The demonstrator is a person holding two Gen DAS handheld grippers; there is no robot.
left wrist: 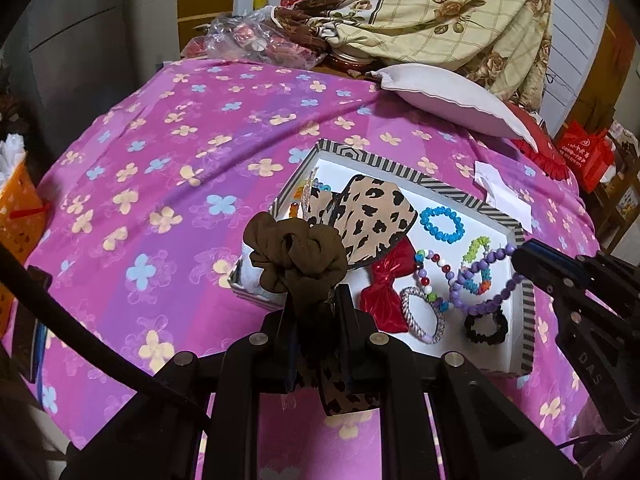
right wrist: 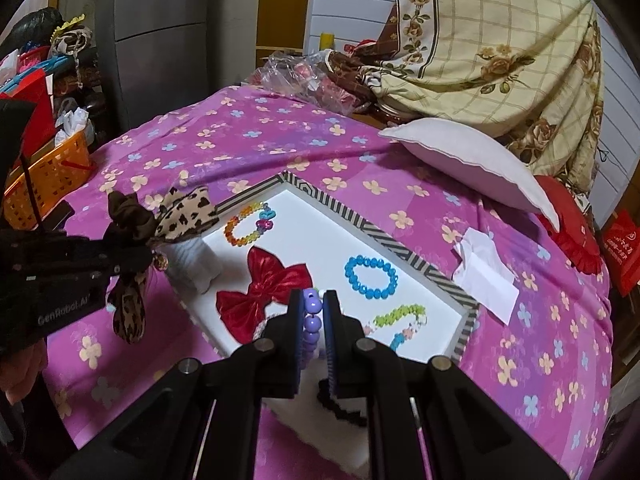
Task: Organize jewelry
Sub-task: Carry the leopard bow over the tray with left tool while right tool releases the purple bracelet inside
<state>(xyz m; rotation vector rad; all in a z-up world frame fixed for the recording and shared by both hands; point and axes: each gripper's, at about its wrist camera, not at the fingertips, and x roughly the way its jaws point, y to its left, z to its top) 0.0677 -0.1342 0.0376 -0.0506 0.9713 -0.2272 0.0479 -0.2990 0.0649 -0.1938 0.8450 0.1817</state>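
A bed is covered by a pink flowered sheet [right wrist: 280, 140], with a white pillow [right wrist: 468, 164] and a cream floral quilt [right wrist: 500, 40] heaped behind; an orange basket [right wrist: 48, 180] is seen alongside.

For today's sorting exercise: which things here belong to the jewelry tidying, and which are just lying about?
Job:
tray
purple beads, in right gripper
brown scrunchie, in left gripper
blue bracelet
red bow

Lying about:
pillow
orange basket
tissue
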